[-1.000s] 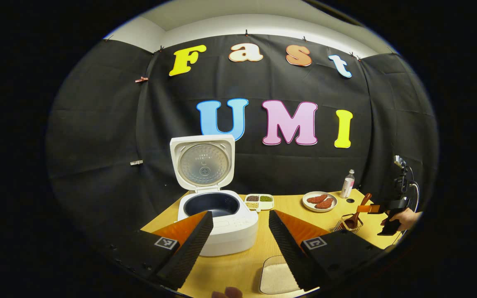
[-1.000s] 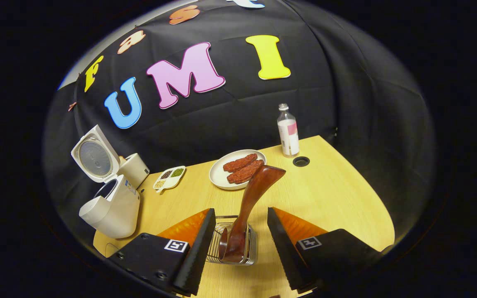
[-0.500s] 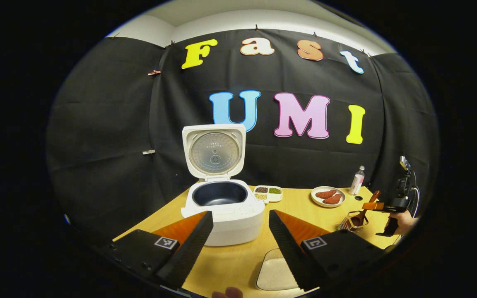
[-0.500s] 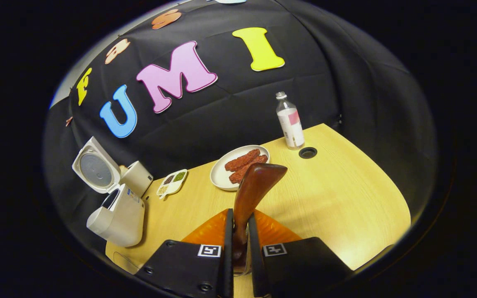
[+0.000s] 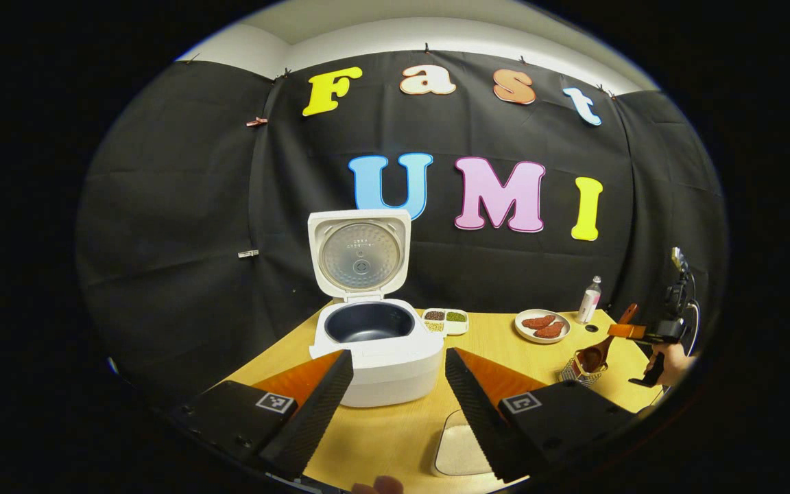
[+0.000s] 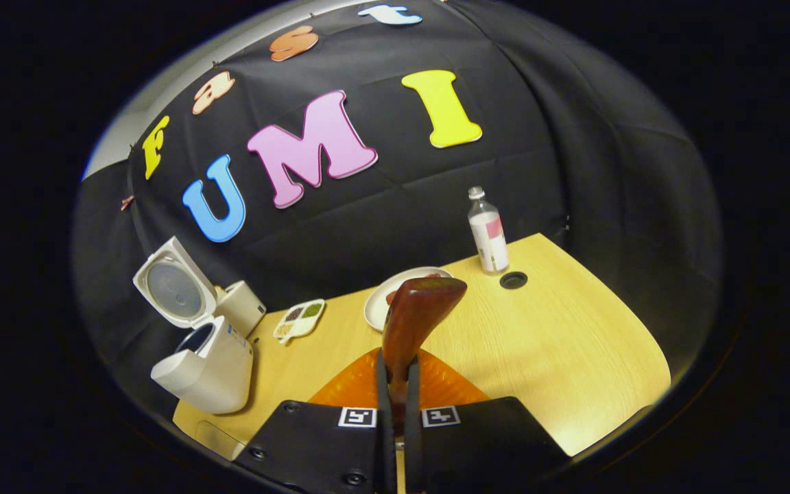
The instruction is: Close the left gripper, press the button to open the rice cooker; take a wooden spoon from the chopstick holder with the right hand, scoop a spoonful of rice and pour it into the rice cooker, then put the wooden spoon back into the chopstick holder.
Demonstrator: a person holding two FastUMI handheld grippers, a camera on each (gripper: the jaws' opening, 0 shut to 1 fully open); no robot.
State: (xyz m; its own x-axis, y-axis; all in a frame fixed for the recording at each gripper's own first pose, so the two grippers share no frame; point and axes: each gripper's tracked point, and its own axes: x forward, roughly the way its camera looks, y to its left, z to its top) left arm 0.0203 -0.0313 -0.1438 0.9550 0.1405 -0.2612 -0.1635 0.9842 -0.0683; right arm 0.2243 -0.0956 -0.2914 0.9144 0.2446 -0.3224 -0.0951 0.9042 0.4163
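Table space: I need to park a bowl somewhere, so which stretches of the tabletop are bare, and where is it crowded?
The widest bare patch of the table lies on the bottle side, between it and the near edge. Another lies between the rice cooker and the plate. It is crowded around the sectioned dish and around the right gripper, shut on the wooden spoon.

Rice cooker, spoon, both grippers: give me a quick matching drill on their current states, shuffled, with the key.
Things:
1. rice cooker
2. wooden spoon
3. left gripper
4. rice tray

States:
A. fingers spread apart, holding nothing
B. lid standing upright, inner pot bare
C. on the table near the front edge, holding white rice
D. handle clamped between the fingers of the right gripper

Pairs: 1-B, 2-D, 3-A, 4-C
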